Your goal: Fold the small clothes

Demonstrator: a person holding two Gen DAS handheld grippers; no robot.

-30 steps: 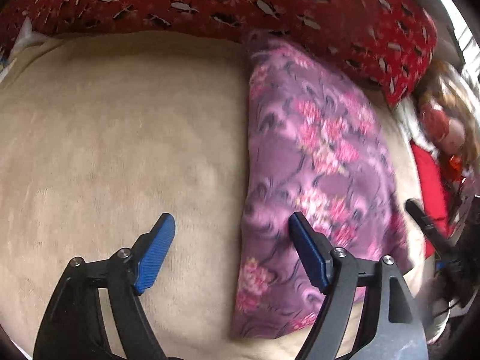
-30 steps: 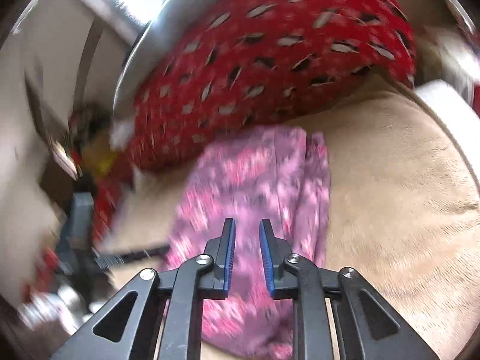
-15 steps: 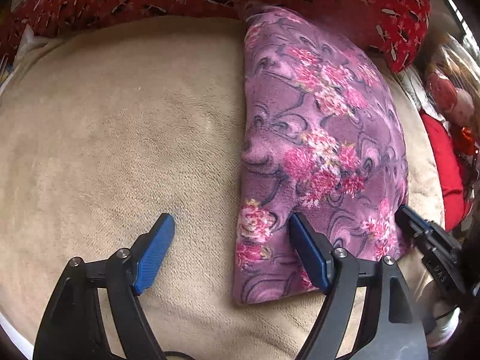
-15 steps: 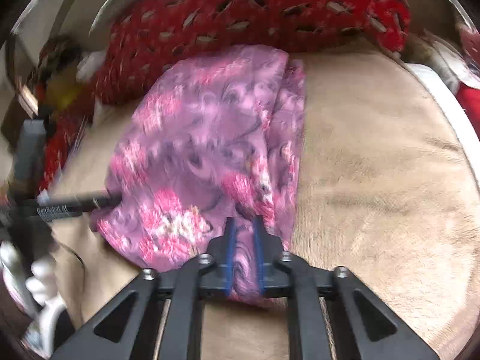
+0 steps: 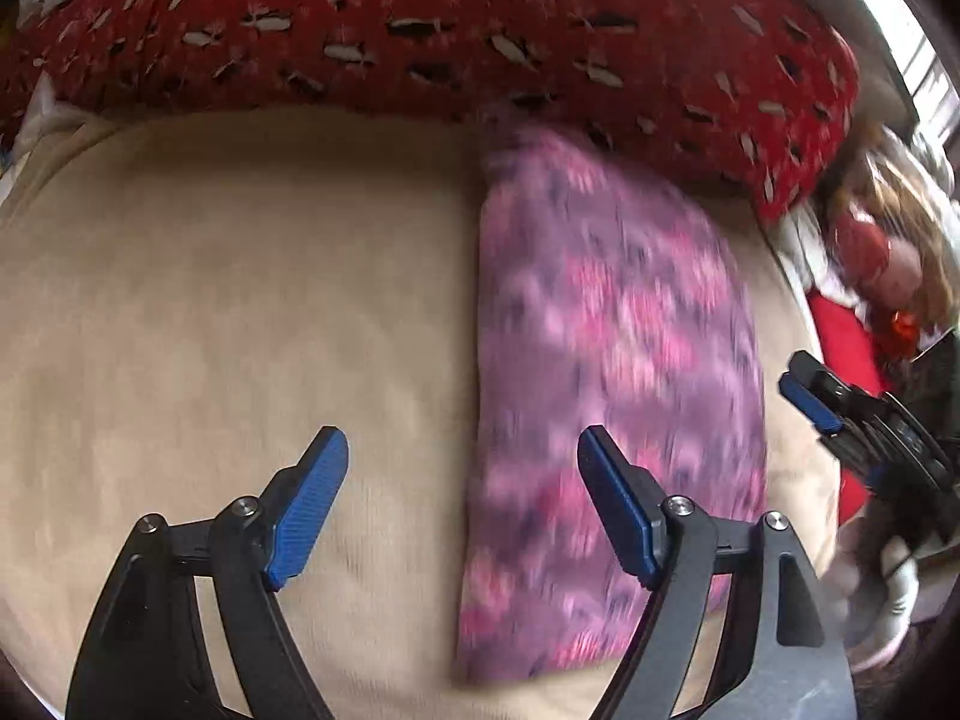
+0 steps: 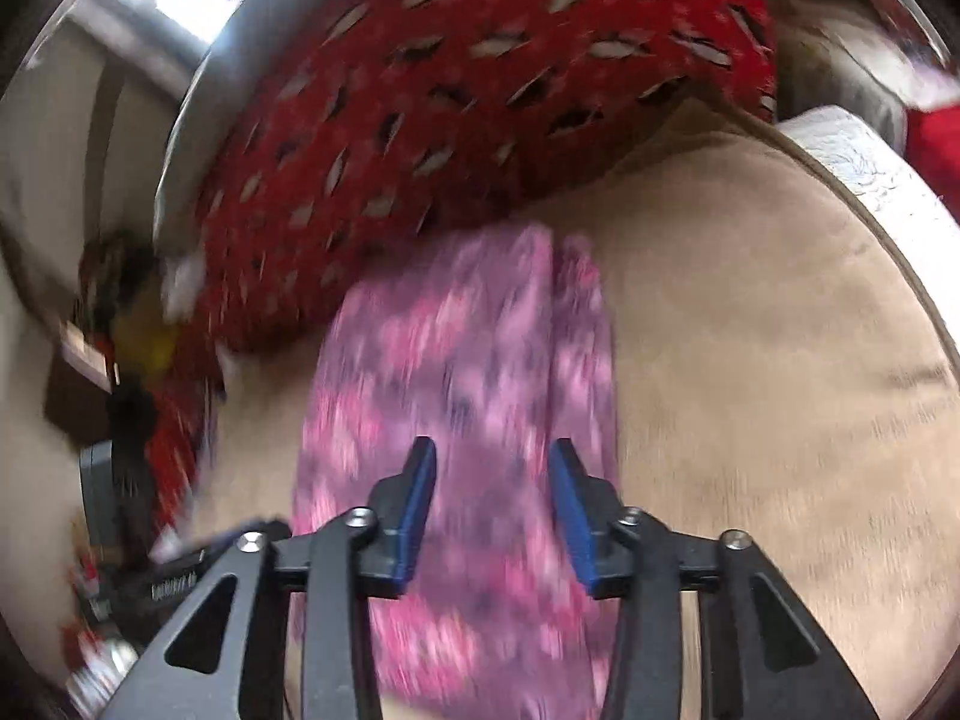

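The folded garment lies at 3 o'clock on the beige blanket (bare at 9), both grippers released, the left wide, the right just opening, empty.

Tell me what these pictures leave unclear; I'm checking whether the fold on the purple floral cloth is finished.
- Purple floral garment: both views are motion-blurred, so layers and creases are unreadable.
- Its near end: hidden behind the right gripper, whose jaws have just been opening above the cloth.
- Its near right corner: covered by the left gripper, open, in the left wrist view.
- Clutter beyond the beige cover: blurred, cut off by the edge.
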